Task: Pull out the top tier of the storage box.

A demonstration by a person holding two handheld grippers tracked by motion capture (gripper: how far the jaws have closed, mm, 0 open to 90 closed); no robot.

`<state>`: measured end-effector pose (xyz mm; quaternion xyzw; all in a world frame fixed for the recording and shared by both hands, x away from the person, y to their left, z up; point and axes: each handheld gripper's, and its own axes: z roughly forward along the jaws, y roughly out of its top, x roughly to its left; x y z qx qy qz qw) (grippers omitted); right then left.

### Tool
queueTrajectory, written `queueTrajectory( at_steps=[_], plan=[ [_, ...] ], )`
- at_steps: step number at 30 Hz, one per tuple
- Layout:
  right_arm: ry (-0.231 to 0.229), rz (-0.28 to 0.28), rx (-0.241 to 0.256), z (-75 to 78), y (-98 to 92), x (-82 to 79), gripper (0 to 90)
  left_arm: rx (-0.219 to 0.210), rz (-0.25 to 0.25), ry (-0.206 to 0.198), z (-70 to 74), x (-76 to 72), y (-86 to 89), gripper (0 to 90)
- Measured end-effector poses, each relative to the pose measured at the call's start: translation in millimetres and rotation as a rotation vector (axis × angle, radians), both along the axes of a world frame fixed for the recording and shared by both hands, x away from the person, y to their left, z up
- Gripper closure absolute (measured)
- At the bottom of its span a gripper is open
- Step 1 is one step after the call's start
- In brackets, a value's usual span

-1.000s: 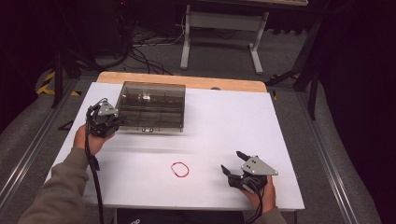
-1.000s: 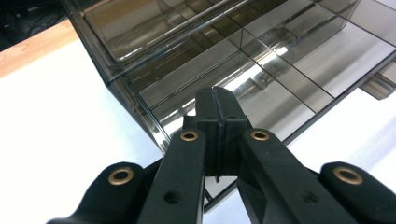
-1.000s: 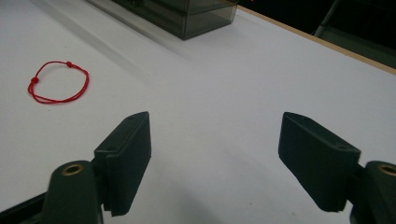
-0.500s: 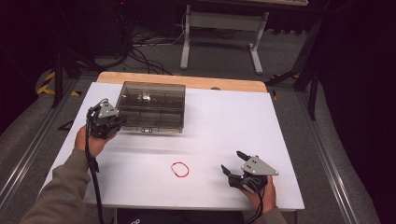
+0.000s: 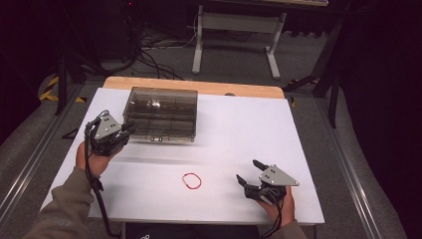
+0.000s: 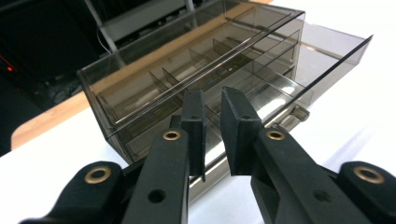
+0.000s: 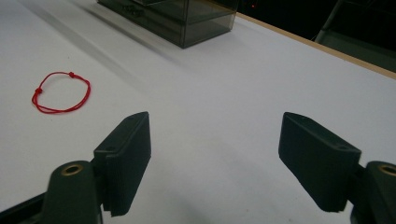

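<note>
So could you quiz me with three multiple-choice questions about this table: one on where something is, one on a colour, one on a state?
1. Where does the loop lie?
A. inside the box
B. on the white table between the two hand-held grippers
C. on the floor

2. What colour is the loop?
A. red
B. blue
C. green

3. How do the jaws of the right hand-held gripper stand?
A. shut on the loop
B. shut on nothing
C. wide open

Answers:
1. B: it lies on the table, in front of the box, apart from the left hand-held gripper.
2. A: it shows red in the high view and the right gripper view.
3. C: bare table shows between its jaws.
</note>
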<state>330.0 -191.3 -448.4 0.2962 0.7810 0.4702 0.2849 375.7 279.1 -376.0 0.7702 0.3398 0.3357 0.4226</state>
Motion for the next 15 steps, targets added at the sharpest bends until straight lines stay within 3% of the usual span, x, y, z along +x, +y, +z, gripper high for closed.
queueTrajectory(
  at_steps=[2, 7, 12, 14, 15],
  plan=[
    [0.001, 0.004, 0.007, 0.3, 0.1, 0.7, 26.5, 0.008, -0.009, -0.04, -4.5, -10.6, 0.8, 74.6],
    [0.005, 0.021, 0.018, 1.1, 1.5, 2.3, 26.5, 0.022, -0.043, -0.09, -10.9, -26.1, 1.4, 63.9],
    [0.019, 0.064, 0.03, 1.4, 9.4, 9.3, 26.5, 0.041, -0.04, -0.119, -23.8, -44.7, 2.9, 42.8],
    [0.022, 0.075, 0.029, 0.6, 10.4, 10.3, 26.5, 0.042, -0.05, -0.124, -26.3, -46.8, 4.1, 41.6],
    [0.033, 0.084, 0.032, -0.3, 11.8, 10.3, 26.5, 0.047, -0.041, -0.126, -30.8, -47.9, 6.0, 35.4]
  ],
)
